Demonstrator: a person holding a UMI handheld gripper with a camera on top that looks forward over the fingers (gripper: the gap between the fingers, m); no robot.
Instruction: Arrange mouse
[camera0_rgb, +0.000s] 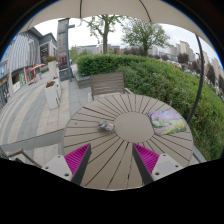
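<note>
Mouse, small and grey, lies on the slatted round desk, just beside the smooth central disc on the side facing the paved walkway. That disc is the landmark: on its far side from the mouse a colourful mat or booklet lies flat, too blurred to tell which, and a wooden chair stands beyond the disc at the desk's rim, with a green hedge behind it.

The tool hovers above the near part of the desk with its fingers spread wide and nothing between them; both magenta pads face an empty gap. The mouse is ahead of the fingers and apart from them, so the step in hand looks like the approach before a grasp.

To do it well, I would bring the tool forward and low toward the disc's walkway side, and centre the gap on the mouse's body. Turning the tool so the pads meet the long flanks rather than nose and tail should steady the grip. The slats have grooves, so a fingertip dragged too low could catch. The mouse's shell is likely smooth and rounded; closing low on its sides should keep it from squirting out.
</note>
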